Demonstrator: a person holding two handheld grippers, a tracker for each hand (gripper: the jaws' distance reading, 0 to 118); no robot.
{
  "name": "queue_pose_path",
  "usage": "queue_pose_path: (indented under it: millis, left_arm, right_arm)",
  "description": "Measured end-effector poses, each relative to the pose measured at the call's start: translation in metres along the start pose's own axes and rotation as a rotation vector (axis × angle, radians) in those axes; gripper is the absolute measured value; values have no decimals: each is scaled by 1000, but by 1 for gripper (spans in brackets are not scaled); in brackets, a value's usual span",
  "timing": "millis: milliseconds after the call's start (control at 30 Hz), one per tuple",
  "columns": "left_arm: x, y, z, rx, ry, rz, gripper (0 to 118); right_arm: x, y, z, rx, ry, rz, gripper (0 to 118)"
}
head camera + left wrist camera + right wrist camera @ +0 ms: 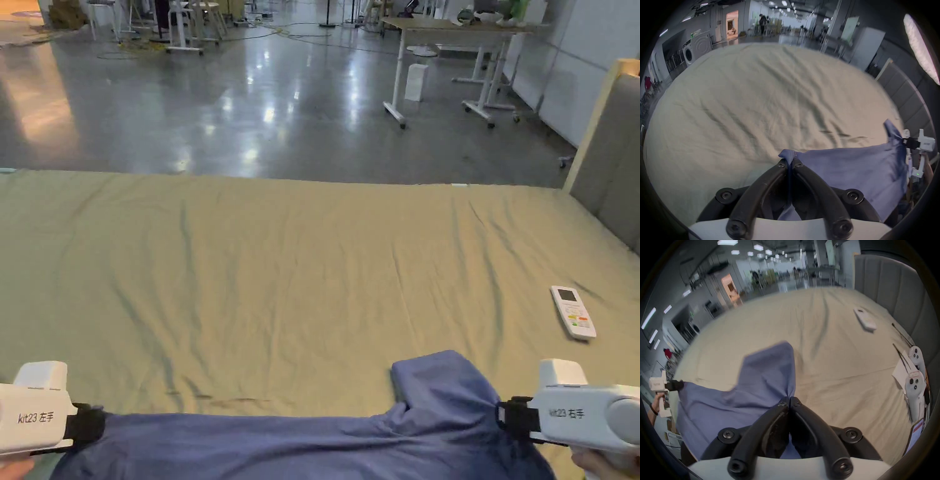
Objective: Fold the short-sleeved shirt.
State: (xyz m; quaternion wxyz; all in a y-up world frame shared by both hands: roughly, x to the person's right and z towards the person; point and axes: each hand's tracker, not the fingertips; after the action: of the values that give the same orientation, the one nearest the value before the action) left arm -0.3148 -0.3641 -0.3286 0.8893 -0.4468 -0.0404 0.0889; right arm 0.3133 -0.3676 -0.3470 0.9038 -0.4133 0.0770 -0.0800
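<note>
1. The shirt (281, 444) is a plain blue-violet cloth, soft and lightly creased, stretched wide between the two grippers at the near edge of the bed (281, 262).
2. Its top edge runs almost straight from the left gripper (94, 425) across to the right gripper (506, 420); the rest hangs down below that line.
3. One short sleeve (437, 381) lies on the sheet just beside the right gripper, pointing away from the person, with a squared end.
4. In the left gripper view, the left gripper's jaws are pressed together on a small bunched fold of the shirt's edge (788, 155), which sticks up above the tips.
5. In the right gripper view, the right gripper's jaws pinch the cloth where the sleeve meets the body (790, 394), and creases fan out from that spot.
6. The sheet is pale green and wrinkled; a white remote (573, 311) lies on it, well apart from the shirt.
</note>
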Motion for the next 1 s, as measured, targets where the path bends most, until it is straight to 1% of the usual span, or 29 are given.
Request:
queue_pose_path:
  millis: [67,100,167,200,233,267,300,367,467,533,600,667,733,767,800,833,867,900,933,1000]
  left_arm:
    - [-3,-10,42,49,-56,-33,5]
    - [-6,-18,62,71,-78,-18,5]
    - [-12,-42,100,93,-97,6,5]
    - [-15,-54,113,99,-99,1,5]
    - [-18,-68,126,111,-101,0,5]
    - [-22,-83,138,111,-115,10,5]
    - [-25,-98,147,117,-135,27,5]
    - [-25,-127,157,125,-154,54,5]
    - [-29,-161,149,106,-154,62,5]
    - [-34,-176,136,73,-126,76,5]
    - [-46,-184,117,53,-110,91,5]
    - [-55,-189,102,31,-113,131,5]
    - [-60,-198,94,60,-117,132,6]
    - [-62,-200,90,83,-109,125,14]
    - [-61,-199,88,85,-76,124,36]
    - [-61,-198,88,97,-29,128,60]
    - [-54,-202,99,105,-27,126,82]
    - [-53,-201,105,107,-34,122,94]
    - [-48,-198,118,141,-23,94,93]
    - [-28,-194,148,203,43,-49,92]
  right_arm:
    - [-2,-10,43,60,25,20,1]
    - [-4,-19,66,79,22,26,1]
    - [-1,-45,106,101,40,-1,1]
    - [1,-60,123,118,34,-12,1]
    - [-8,-76,144,132,18,-21,1]
    - [-7,-92,159,134,15,-31,1]
    - [-6,-108,171,137,9,-39,1]
    - [-2,-142,181,124,-25,-87,1]
    - [-8,-186,184,97,-42,-128,1]
    - [-14,-202,179,77,-42,-131,1]
    - [-19,-212,174,68,-66,-128,1]
    - [-13,-213,166,53,-57,-145,1]
    - [-17,-213,162,53,-78,-146,1]
    - [-13,-214,159,51,-89,-133,8]
    - [-14,-213,157,41,-109,-115,34]
    - [-15,-212,158,35,-122,-97,57]
    - [-15,-213,160,42,-119,-84,74]
    - [-13,-215,167,69,-112,-77,78]
    - [-14,-213,175,85,-116,-69,77]
    - [-21,-205,197,151,-136,-54,77]
